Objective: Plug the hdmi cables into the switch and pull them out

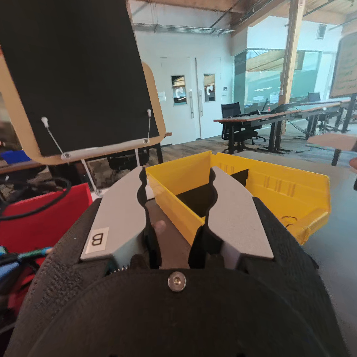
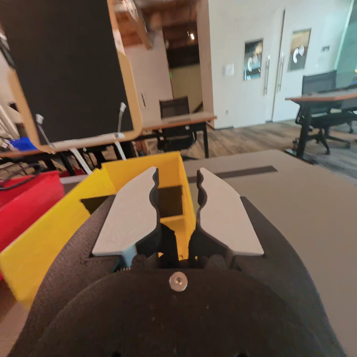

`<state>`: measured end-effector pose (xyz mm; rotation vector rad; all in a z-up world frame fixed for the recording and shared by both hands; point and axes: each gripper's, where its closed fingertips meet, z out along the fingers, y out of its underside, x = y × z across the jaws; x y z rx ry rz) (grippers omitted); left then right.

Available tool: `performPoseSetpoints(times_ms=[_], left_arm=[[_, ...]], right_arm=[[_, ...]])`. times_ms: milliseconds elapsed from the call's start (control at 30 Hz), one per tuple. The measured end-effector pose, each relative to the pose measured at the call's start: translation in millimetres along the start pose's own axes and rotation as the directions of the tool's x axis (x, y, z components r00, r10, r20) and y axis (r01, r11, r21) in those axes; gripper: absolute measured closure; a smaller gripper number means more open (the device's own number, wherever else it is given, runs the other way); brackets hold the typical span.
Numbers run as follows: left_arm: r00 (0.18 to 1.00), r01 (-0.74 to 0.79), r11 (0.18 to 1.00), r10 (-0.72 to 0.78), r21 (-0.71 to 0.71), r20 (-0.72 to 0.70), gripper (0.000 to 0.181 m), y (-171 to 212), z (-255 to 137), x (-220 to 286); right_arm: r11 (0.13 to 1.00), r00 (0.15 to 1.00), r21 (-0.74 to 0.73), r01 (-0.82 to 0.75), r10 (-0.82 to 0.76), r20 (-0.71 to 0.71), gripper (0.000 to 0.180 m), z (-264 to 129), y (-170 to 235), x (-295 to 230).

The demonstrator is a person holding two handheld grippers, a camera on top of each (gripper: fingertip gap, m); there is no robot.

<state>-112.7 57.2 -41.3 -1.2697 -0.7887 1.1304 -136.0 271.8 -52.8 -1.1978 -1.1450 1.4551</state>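
- hovering above a grey table (image 1: 328, 270), the left gripper (image 1: 177, 170) has its two grey fingers (image 1: 123, 208) spread wide, with nothing between them.
- directly ahead of and below the left gripper sits a yellow bin (image 1: 270, 185); its near corner falls in the gap between the fingers, apart from them.
- a flat black item (image 1: 195, 201) lies on the bin floor, seen through the left gripper's gap; whether it is the switch cannot be told.
- to the left of the left gripper stands a red bin (image 1: 44, 216), with a black cable (image 1: 48, 201) looping over its rim; its plug is not visible.
- up and left of the left gripper hangs a black panel (image 1: 73, 77) in a tan frame, tied with white zip ties.
- the right gripper (image 2: 177, 172) is likewise held off the table, fingers (image 2: 133, 210) parted by a moderate gap, holding nothing.
- the yellow bin (image 2: 58, 228) lies ahead and to the left of the right gripper; its right wall runs up through the gap between the fingers.
- a dark flat piece (image 2: 170, 201) on the bin floor shows just ahead of the right gripper's left finger.
- ahead and right of the right gripper, a black strip (image 2: 249, 172) lies flat on the table (image 2: 289, 222).
- the red bin (image 2: 29, 202) sits far left of the right gripper, touching or just beside the yellow bin.
- no hdmi plug or switch port can be identified in either view.
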Motion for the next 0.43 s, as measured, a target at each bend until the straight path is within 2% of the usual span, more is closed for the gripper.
performPoseSetpoints(times_ms=[67, 167, 233, 300, 367, 433], left_arm=[[0.991, -0.049, 0.997, 0.042, -0.057, -0.127, 0.120, -8, -10, 5], [0.914, -0.205, 0.944, 0.090, -0.258, -0.395, 0.120, 13, -51, 7], [0.850, -0.353, 0.864, 0.135, -0.360, -0.509, 0.118, 41, -84, -13], [0.791, -0.497, 0.760, 0.199, -0.418, -0.579, 0.119, 73, -114, -43], [0.775, -0.549, 0.711, 0.235, -0.439, -0.587, 0.120, 98, -132, -71], [0.807, -0.507, 0.726, 0.209, -0.465, -0.552, 0.123, 115, -139, -90]], right_arm=[[0.993, 0.995, 0.114, -0.016, 0.004, 0.102, 0.139, -5, -17, -17], [0.978, 0.928, 0.206, -0.023, -0.056, 0.368, 0.142, -19, -32, -65], [0.991, 0.796, 0.131, 0.025, -0.099, 0.597, 0.144, -32, -20, -109], [0.988, 0.625, -0.004, 0.155, -0.095, 0.775, 0.127, -49, 10, -144], [0.941, 0.516, -0.097, 0.324, -0.090, 0.852, 0.112, -60, 43, -163], [0.886, 0.473, -0.118, 0.449, -0.123, 0.873, 0.107, -63, 68, -171]])
